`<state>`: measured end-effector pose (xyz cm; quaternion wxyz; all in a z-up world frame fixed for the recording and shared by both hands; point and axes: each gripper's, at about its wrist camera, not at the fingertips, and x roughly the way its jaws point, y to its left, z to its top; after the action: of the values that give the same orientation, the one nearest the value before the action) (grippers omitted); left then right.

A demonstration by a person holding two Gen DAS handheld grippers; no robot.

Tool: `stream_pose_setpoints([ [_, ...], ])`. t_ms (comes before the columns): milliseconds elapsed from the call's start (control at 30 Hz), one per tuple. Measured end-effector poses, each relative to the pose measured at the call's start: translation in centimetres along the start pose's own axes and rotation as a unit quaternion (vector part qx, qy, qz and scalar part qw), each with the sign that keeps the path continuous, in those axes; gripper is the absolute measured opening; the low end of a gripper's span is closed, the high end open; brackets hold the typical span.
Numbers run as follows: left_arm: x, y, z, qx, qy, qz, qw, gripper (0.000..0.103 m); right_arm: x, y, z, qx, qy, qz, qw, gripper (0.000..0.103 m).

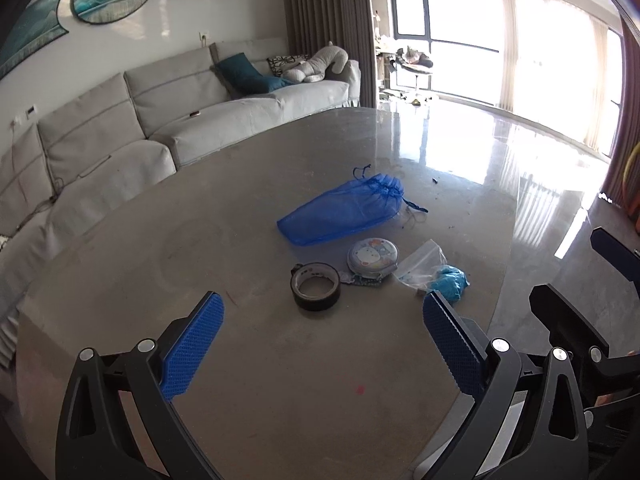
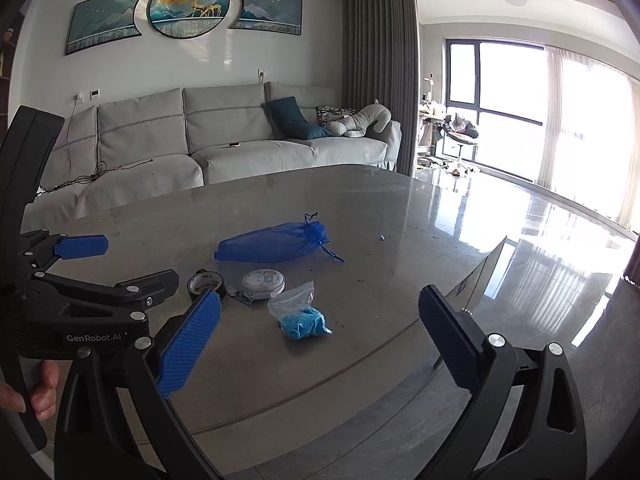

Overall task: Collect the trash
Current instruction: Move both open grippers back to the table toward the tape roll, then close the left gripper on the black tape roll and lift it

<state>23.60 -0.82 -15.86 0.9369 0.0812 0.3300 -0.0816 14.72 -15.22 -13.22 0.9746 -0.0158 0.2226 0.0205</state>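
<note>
Your left gripper (image 1: 323, 314) hangs over the near edge of the table (image 1: 160, 240), jaws spread wide and holding nothing.

Taking the items left to right in the left wrist view: the roll of dark tape (image 1: 316, 286) lies flat just ahead of the jaws, at about 12 o'clock. Just beside it at 1 o'clock sits a small round tin (image 1: 373, 256) with a cartoon lid, with a scrap of patterned wrapper (image 1: 362, 281) showing at its near edge. Beyond both, the blue mesh drawstring pouch (image 1: 344, 212) lies on its side, its cord trailing to the right. At 2 o'clock, near the tin, lies a clear plastic bag (image 1: 428, 266) with a crumpled blue wad (image 1: 450, 282) in it.

Your right gripper (image 2: 320, 316) is likewise over the near edge, jaws spread and empty, with the plastic bag directly ahead at 12 o'clock.

Assessment: nothing is collected yet. All items lie untouched on the table. No bin appears in either view; the pouch may be meant as the receptacle, but that cannot be confirmed. The whole task remains.
</note>
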Motion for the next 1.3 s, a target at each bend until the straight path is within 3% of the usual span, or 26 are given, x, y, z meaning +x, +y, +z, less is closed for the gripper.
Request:
stream_pose_setpoints([
  [467, 7.8, 3.3, -0.1, -0.003, 0.045, -0.001, 0.9990, 0.098, 5.9, 2.0, 0.2, -0.024, 0.021, 0.014, 0.999, 0.098],
  [1033, 13.3, 2.4, -0.4, 0.003, 0.119, -0.013, 0.9928, 0.098, 7.1, 1.7, -0.6, -0.043, 0.037, 0.005, 0.998, 0.098],
  [1200, 13.1, 2.6, -0.4, -0.005, 0.116, -0.046, 0.9922, 0.077, 7.3, 1.7, -0.7, -0.040, 0.038, 0.002, 0.998, 0.098],
  [1267, 12.7, 2.3, -0.5, 0.001, 0.106, -0.053, 0.9929, 0.048, 7.2, 1.6, -0.7, -0.038, 0.039, 0.002, 0.999, 0.098],
  [1300, 12.5, 2.1, -0.6, 0.006, 0.104, -0.053, 0.9931, 0.049, 7.2, 1.6, -0.8, -0.038, 0.039, 0.002, 0.999, 0.098],
])
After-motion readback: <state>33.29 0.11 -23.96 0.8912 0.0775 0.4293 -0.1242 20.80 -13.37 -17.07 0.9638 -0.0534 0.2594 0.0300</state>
